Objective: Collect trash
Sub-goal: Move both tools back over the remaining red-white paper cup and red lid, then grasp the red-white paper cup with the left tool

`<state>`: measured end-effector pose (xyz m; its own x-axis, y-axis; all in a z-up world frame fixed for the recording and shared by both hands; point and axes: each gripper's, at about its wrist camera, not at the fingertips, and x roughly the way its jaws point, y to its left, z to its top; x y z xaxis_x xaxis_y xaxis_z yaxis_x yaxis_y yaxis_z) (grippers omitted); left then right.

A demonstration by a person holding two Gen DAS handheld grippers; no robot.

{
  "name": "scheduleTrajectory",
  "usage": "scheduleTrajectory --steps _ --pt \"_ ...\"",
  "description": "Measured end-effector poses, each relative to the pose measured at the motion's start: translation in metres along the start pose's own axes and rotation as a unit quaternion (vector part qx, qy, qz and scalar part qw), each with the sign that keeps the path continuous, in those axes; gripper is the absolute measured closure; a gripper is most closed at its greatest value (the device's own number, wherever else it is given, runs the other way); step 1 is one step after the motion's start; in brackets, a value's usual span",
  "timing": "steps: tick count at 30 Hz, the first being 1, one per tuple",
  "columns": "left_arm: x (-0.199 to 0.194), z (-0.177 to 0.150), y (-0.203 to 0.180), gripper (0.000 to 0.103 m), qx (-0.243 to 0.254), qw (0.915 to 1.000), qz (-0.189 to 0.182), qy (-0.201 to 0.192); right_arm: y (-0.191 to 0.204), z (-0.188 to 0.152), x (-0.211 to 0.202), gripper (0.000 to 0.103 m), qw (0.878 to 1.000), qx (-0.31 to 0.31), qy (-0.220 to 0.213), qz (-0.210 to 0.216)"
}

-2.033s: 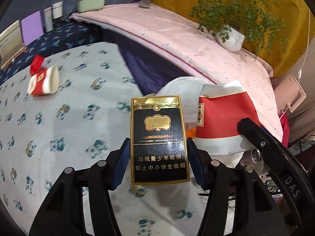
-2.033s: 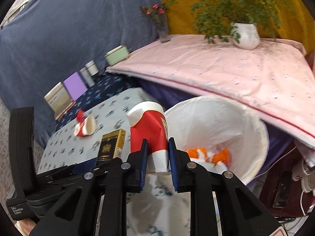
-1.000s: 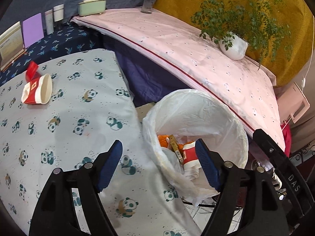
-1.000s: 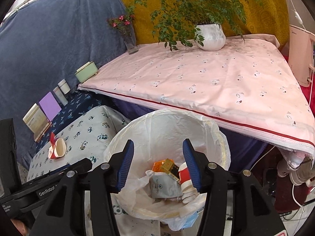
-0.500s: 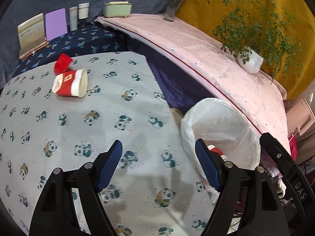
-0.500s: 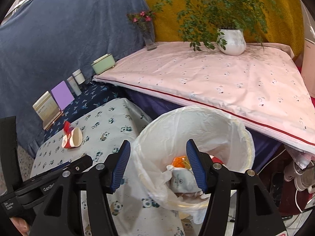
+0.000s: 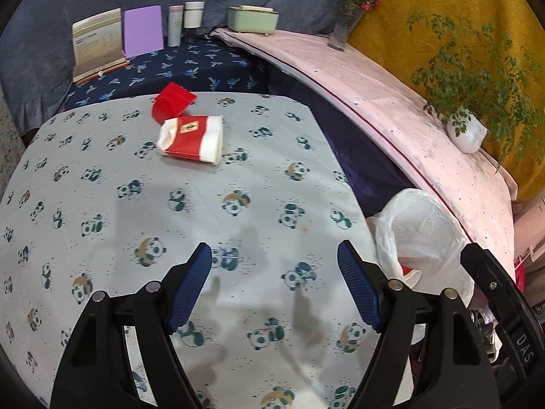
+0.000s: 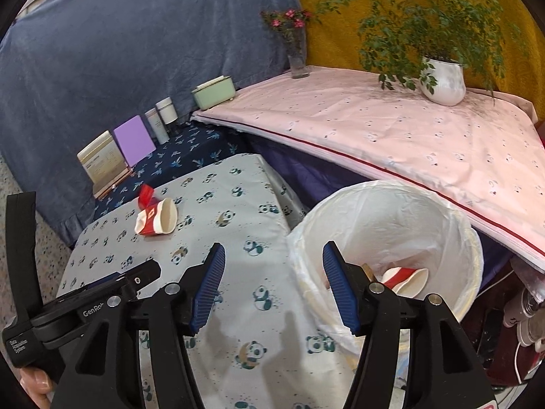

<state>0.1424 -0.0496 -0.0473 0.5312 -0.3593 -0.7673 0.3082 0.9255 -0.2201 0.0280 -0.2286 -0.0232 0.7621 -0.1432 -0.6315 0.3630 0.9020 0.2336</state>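
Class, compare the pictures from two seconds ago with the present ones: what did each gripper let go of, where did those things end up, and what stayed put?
The left gripper released the black cigarette pack and the right gripper its red paper cup; both went into the lined trash bin. Both grippers are now open and empty, swung from the bin toward the panda-print table; the right jaws have just been opening. The crushed red cup and red scrap on the table stayed put.
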Motion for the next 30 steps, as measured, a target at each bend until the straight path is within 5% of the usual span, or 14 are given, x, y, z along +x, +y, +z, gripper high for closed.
scheduleTrajectory --steps 8,18,30 --pt "-0.002 0.004 0.033 0.031 -0.026 0.9995 0.020 -0.006 0.031 -0.002 0.009 0.041 1.000 -0.024 0.007 0.013" --pt "0.007 0.019 0.064 0.016 -0.045 0.9974 0.053 -0.019 0.055 0.000 0.037 0.041 0.999 -0.036 0.027 0.029" --pt "0.070 0.060 0.077 0.011 -0.025 0.9960 0.084 -0.014 0.075 0.017 0.099 0.041 0.997 -0.044 0.049 0.043"
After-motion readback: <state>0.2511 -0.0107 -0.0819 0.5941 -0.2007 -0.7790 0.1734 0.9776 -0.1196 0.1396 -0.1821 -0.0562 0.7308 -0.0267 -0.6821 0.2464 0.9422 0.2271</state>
